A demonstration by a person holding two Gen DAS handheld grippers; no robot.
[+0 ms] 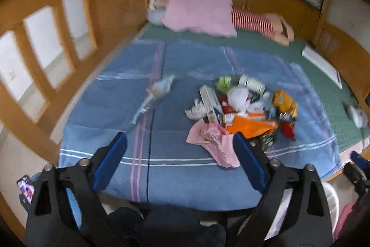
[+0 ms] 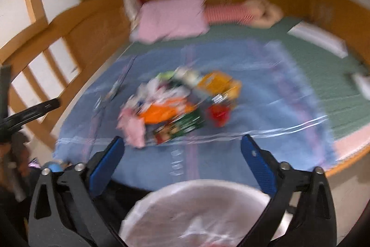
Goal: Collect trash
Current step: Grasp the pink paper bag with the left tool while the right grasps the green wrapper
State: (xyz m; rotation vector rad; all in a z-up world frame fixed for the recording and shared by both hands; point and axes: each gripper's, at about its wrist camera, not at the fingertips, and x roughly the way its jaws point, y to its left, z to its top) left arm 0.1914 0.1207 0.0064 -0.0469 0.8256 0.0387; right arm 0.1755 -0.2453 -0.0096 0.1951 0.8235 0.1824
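- My left hand-held gripper (image 1: 180,145): jaws wide apart, empty, above the near edge of the bed (image 1: 189,186).
- My right hand-held gripper (image 2: 182,147): jaws wide apart, empty, over a white-lined bin (image 2: 196,210) just off the bed's near edge.
- Trash pile (image 1: 242,108): wrappers, tissue, orange bag (image 1: 249,125), pink paper (image 1: 217,142), mid-bed on the blue blanket (image 1: 115,89).
- Crumpled clear wrapper (image 1: 153,94): apart, toward the bed's left edge.
- Pink pillow (image 1: 198,9): at the far edge.

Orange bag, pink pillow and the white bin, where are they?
orange bag (image 1: 251,125), left wrist view, middle of its flat face
pink pillow (image 1: 198,9), left wrist view, its centre
white bin (image 2: 198,212), right wrist view, its liner
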